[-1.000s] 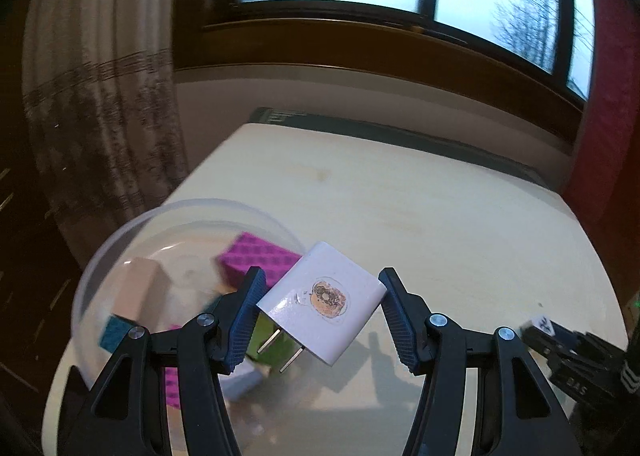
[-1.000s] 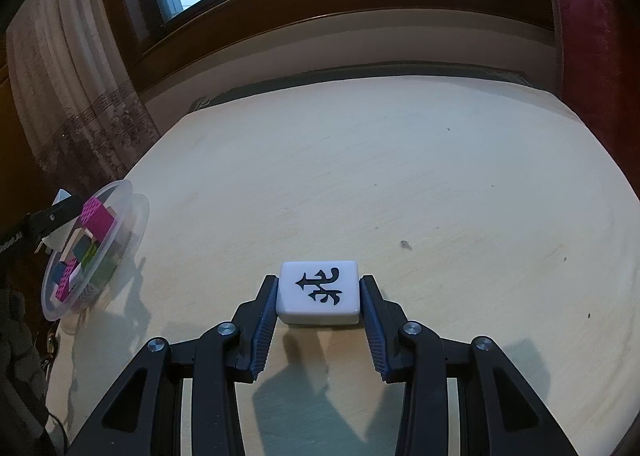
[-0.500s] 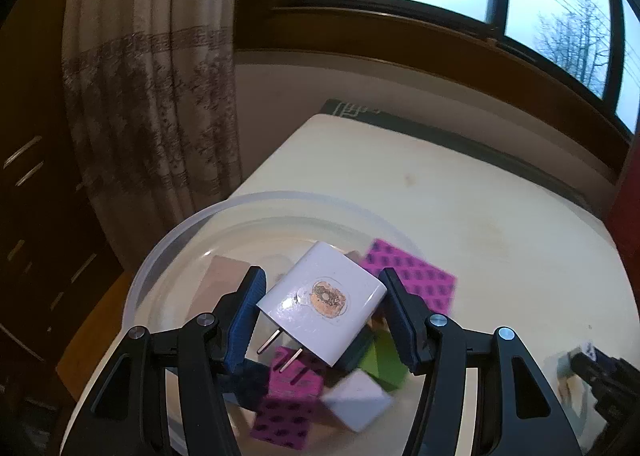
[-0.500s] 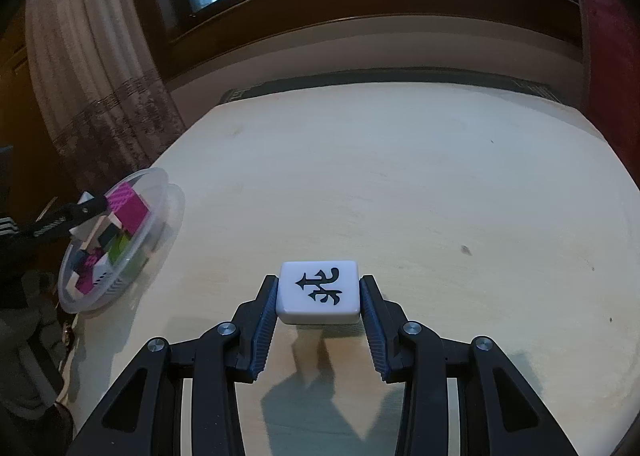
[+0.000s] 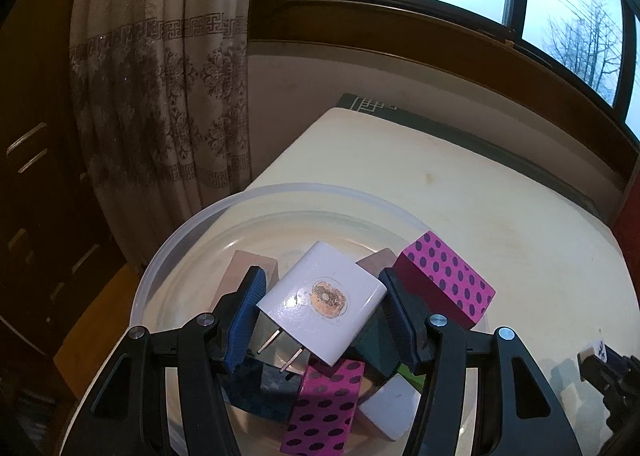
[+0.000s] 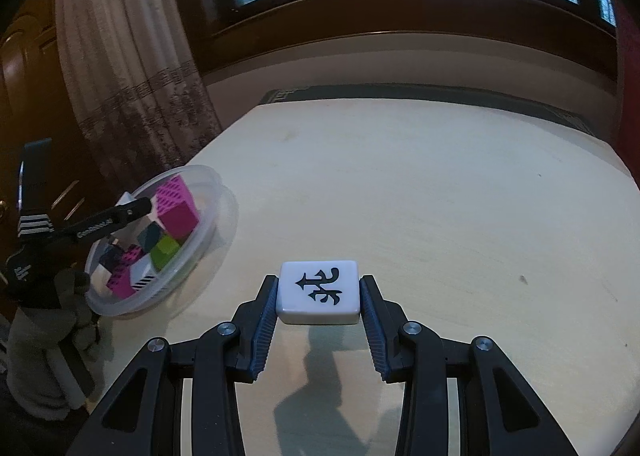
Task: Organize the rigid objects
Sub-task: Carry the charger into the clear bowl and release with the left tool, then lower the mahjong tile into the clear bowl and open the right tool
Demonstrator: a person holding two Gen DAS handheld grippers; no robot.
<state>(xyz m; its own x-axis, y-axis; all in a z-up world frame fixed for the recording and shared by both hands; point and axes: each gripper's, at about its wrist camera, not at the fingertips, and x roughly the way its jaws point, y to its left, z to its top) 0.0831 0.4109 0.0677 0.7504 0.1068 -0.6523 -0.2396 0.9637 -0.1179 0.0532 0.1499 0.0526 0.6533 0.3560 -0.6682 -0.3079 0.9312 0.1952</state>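
A: What is in the bowl (image 5: 188, 232) now?

B: It is a clear plastic bowl at the left edge of the tabletop (image 6: 420, 184). Inside are several blocks: a big pink block w/ dark dots (image 5: 444, 280), another dotted pink block (image 5: 324, 408) lying lower, a dark blue block (image 5: 260, 388), a white block (image 5: 384, 412), two pale pinkish blocks (image 5: 244, 268) at the back, and a green block (image 6: 166, 252) seen from the right wrist view. A small striped piece is also there, too small to tell more.

A: And the left tongs (image 5: 320, 316)?

B: They pinch a white plug adapter (image 5: 320, 300) by its two sides, tilted, prongs pointing down-left. It hangs over the inside of the bowl, above the blocks; I cannot tell if it touches them.

A: Right tongs (image 6: 318, 296)?

B: Pressed on a white tile (image 6: 318, 292) w/ a black symbol on top. The tile is above the tabletop approx. in the middle front, well apart from the bowl. A shadow lies under it.
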